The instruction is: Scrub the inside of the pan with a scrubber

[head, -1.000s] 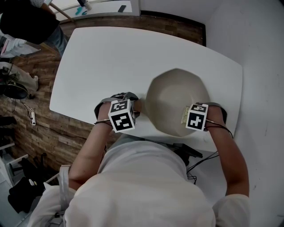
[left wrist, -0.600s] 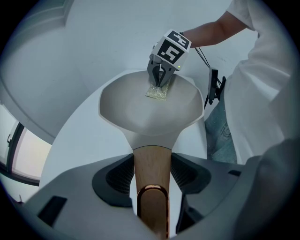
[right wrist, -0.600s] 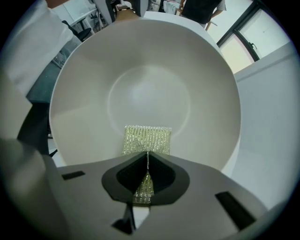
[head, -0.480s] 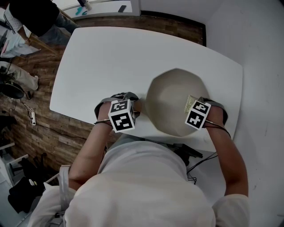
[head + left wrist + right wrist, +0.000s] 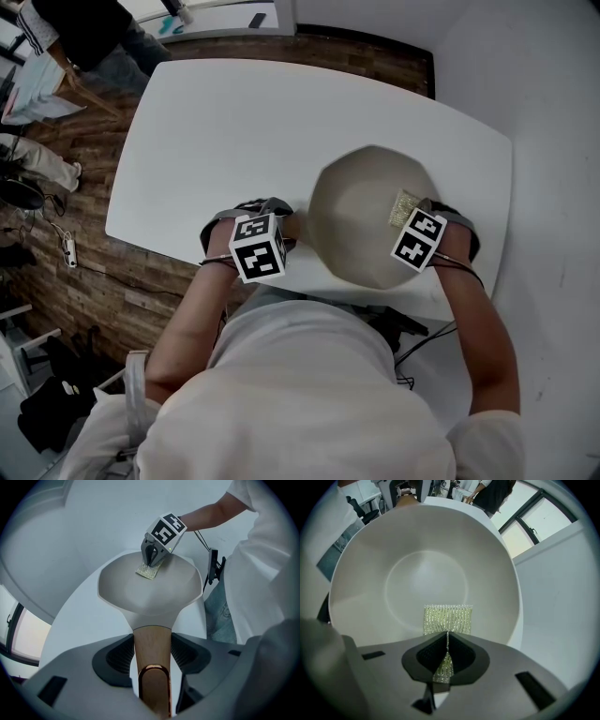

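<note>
While your left gripper [image 5: 152,657] has its jaws clamped on the wooden handle [image 5: 151,637] of the pan [image 5: 361,220], your right gripper [image 5: 447,652] has its jaws pressed together on the near edge of the scrubber [image 5: 447,618]. The only print you can see is the black-and-white square markers on the cube of each gripper.

In the head view the pan sits on the white counter [image 5: 216,122] toward its 4 o'clock side. Its long axis runs 9 to 3 o'clock, and the handle points to 9 o'clock, into your left jaws. The scrubber, a flat yellow-green mesh pad, lies on the inner wall at the pan's 3 o'clock side. It spreads out from your right jaws toward the middle of the pan floor.

You have one pan, one scrubber and two grippers. One bystander [image 5: 89,33] stands off the counter at 11 o'clock.
</note>
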The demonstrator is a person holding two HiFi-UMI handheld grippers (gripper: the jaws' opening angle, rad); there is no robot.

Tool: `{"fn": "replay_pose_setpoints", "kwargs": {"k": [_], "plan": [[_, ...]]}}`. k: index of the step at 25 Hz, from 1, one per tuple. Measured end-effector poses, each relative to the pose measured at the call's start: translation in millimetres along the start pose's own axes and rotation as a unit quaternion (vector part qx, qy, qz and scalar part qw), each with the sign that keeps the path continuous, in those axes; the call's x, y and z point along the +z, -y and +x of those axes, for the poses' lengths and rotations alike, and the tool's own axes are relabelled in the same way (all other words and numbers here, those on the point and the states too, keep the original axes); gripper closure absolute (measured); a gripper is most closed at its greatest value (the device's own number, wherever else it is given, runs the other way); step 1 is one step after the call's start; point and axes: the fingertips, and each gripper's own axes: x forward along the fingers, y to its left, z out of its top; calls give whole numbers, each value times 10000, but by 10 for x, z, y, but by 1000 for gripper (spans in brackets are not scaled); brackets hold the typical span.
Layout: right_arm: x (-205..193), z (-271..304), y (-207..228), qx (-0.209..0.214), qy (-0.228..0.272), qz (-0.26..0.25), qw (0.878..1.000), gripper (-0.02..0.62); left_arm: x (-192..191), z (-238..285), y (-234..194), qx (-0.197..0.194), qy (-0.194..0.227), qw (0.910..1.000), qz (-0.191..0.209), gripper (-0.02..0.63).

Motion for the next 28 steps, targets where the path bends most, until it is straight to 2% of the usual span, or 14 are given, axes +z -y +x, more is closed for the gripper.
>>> {"fn": "replay_pose_setpoints", "kwargs": {"k": [15,21,28], "plan": [[194,15,424,-299,337,946,9945,572,13,-2,2,8,50,10000,-19,354],[299,60,499,-284,536,1139,9916,572,20,3,5,12,56,10000,-12,354],[460,24,669,-404,947,1736,9794,572,10,-11,-26,13,88,10000,-10,354]]}}
